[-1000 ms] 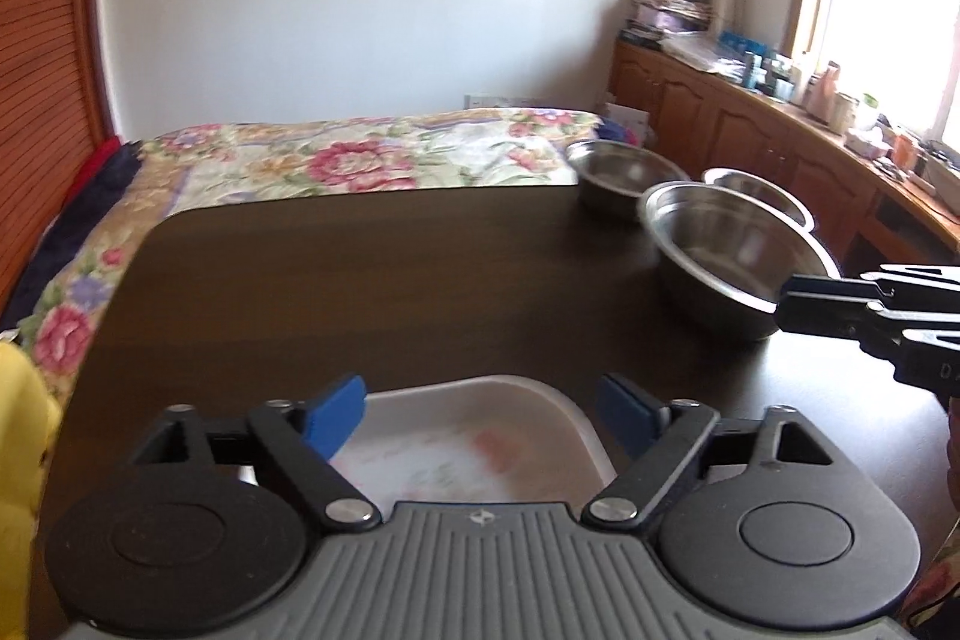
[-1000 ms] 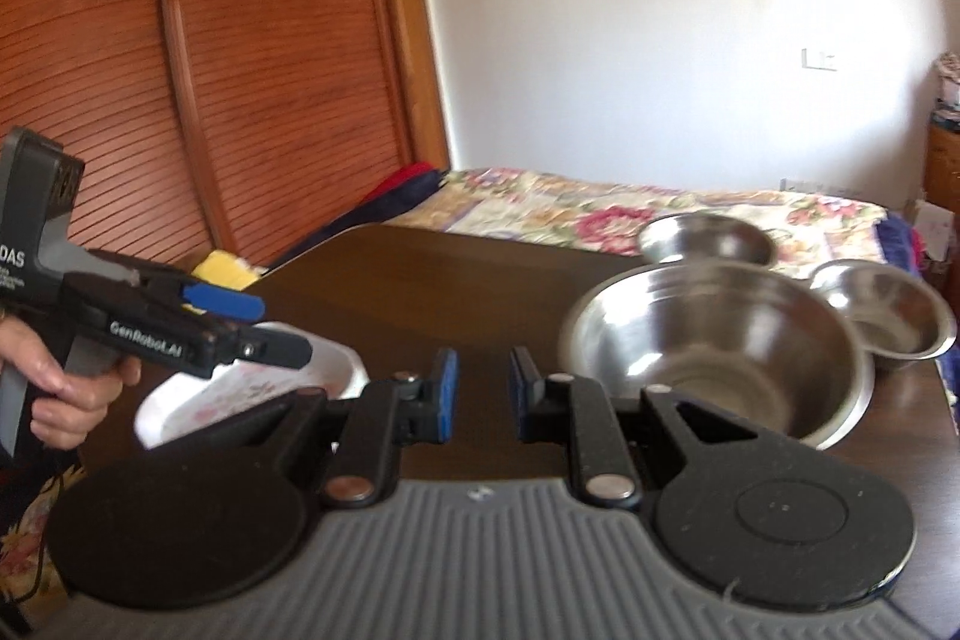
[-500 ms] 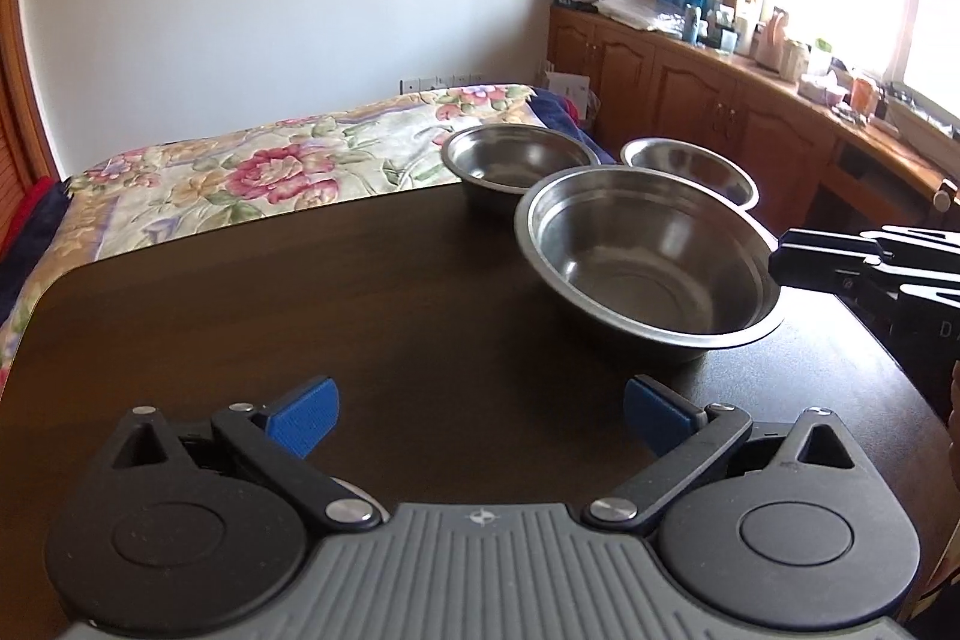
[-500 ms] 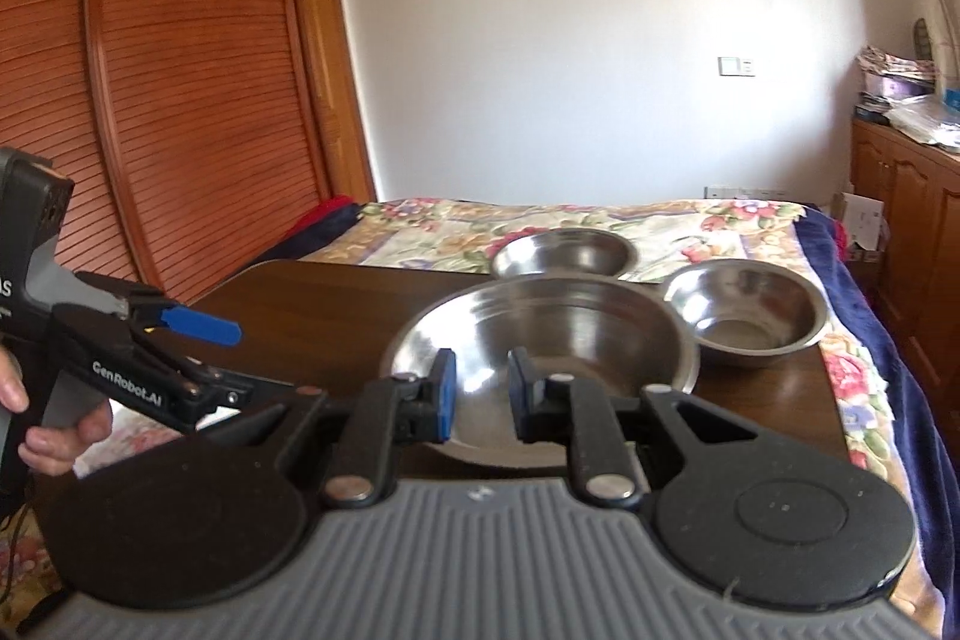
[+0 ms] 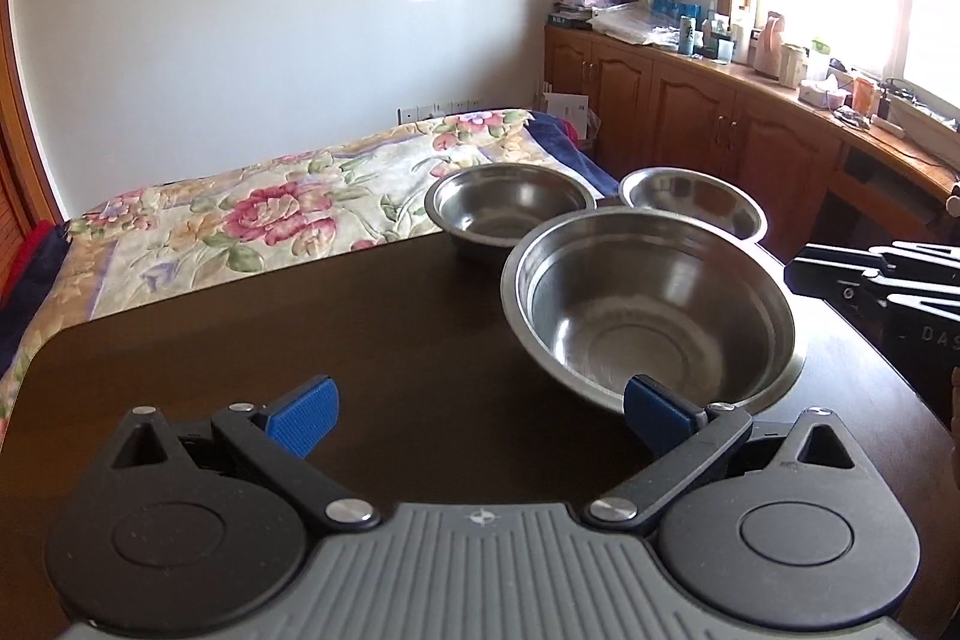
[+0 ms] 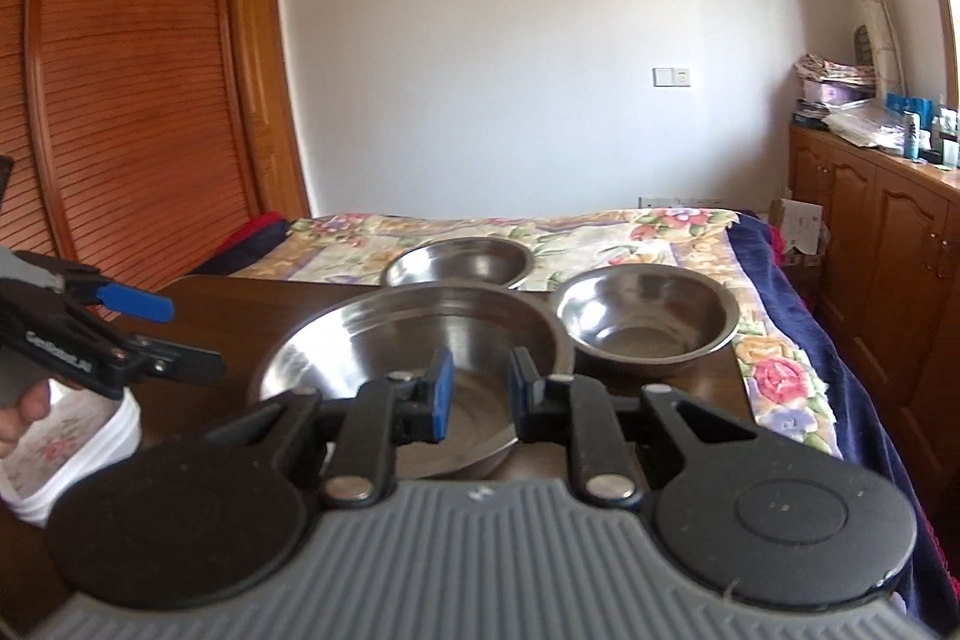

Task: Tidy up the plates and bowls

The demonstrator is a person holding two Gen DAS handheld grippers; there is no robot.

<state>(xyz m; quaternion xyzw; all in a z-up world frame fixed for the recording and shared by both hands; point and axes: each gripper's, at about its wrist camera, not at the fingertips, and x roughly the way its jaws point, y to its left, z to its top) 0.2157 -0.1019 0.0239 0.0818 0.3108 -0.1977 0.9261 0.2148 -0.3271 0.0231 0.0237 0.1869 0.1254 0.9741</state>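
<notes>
A large steel bowl (image 5: 654, 316) sits on the dark table (image 5: 300, 340), with two smaller steel bowls behind it, one left (image 5: 510, 208) and one right (image 5: 693, 205). My left gripper (image 5: 480, 412) is wide open and empty, its right pad beside the large bowl's near rim. My right gripper (image 6: 480, 391) hovers over the near side of the large bowl (image 6: 414, 340), jaws only a little apart with nothing between them. A stack of white floral plates (image 6: 72, 436) lies at the left under the left gripper (image 6: 174, 334). The right gripper (image 5: 870, 280) shows at the right edge.
A bed with a floral cover (image 5: 270, 220) lies just past the table's far edge. Wooden cabinets (image 5: 720, 112) with clutter on top run along the right wall under a window. Slatted wooden doors (image 6: 120, 70) stand on the left. A hand (image 6: 18, 400) holds the left gripper.
My left gripper swung right, off the white plates and up to the large bowl. My right gripper turned and closed in over the same bowl. Neither changed its opening.
</notes>
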